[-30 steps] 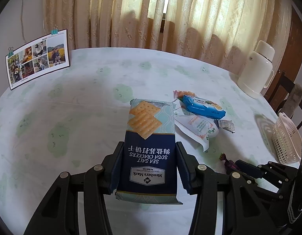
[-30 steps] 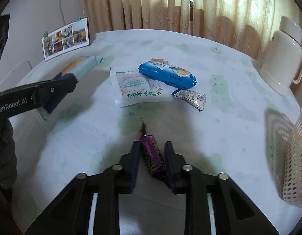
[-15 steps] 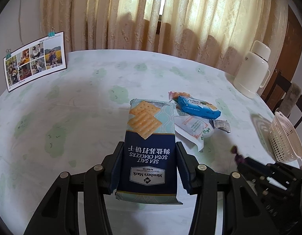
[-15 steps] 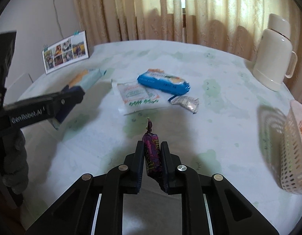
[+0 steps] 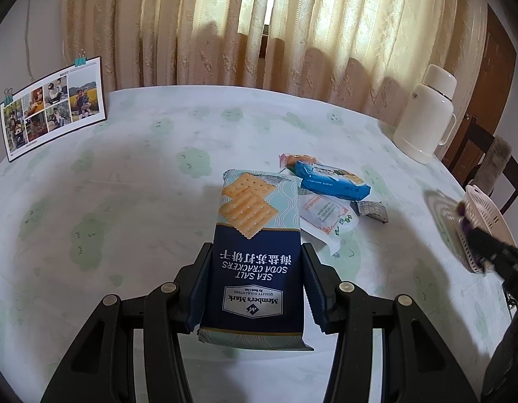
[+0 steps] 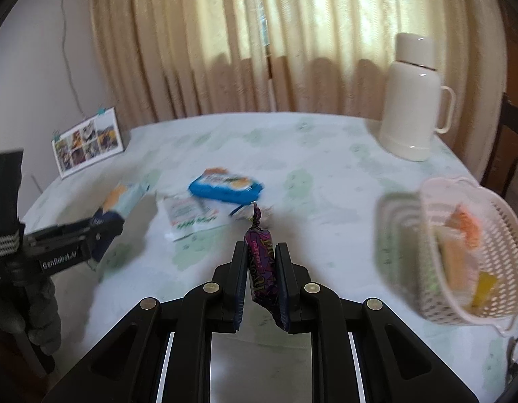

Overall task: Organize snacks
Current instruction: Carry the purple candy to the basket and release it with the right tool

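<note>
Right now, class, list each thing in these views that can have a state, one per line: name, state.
left gripper, shut on cracker pack
cracker pack, gripped, lying lengthwise
right gripper, shut on purple candy
purple candy, held above table
basket, partly filled with snacks
blue packet, lying on table
thermos, upright, capped

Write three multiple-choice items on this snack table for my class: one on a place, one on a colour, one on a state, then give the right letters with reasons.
1. Where does the basket stand in the right wrist view?
A. right side of the table
B. beside the photo card
C. on the chair

2. What colour is the candy wrapper?
A. green
B. purple
C. white

3. What is the left gripper doing?
A. hanging open over the table
B. gripping the cracker pack
C. holding the flask

Answers: 1 A, the basket sits at the right, below the flask. 2 B, the wrapper in the right gripper is purple. 3 B, both fingers press the pack's sides.
</note>
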Available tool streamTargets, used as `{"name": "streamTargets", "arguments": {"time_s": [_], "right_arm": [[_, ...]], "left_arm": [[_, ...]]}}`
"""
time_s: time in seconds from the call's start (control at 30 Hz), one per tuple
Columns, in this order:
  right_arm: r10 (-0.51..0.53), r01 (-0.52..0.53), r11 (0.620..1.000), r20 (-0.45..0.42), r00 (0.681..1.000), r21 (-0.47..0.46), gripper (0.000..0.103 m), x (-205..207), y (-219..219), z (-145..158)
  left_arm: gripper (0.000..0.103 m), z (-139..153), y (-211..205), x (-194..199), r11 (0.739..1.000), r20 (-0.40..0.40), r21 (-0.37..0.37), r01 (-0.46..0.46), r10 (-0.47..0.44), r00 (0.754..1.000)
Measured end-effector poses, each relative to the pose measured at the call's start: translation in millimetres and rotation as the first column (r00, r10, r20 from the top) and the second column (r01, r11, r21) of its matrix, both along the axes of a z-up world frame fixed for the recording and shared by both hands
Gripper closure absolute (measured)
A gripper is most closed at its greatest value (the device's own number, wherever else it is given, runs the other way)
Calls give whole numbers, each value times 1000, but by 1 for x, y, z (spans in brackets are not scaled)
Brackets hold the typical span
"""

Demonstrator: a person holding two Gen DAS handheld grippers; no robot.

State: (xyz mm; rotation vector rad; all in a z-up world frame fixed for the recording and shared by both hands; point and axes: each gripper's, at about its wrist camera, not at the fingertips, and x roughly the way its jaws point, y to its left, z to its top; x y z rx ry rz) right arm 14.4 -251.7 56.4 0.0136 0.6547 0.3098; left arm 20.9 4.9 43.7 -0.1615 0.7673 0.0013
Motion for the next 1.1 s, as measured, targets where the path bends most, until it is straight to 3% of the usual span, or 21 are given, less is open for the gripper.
{"name": "streamTargets", "arguments": {"time_s": [0.27,0.57,0.87,1.1], "right_arm": [[-127,125,992,53,991,34,85,-4,-45,20],[-289,282,955,72,955,90,85,-5,-105,32],[-426,416,897,44,904,147,84,0,-154,18],[-462,451,868,5,887,208,78,-2,-177,7]], "left_arm": [[57,-2,-2,0,1000,-6,7,8,-7,1000],[57,-5,-7,2,1000,-20,22,18,-17,1000],[57,-8,-13,5,999,-37,37,28,-27,999],[57,-4,-17,6,999,-46,27,44,-42,998]]}}
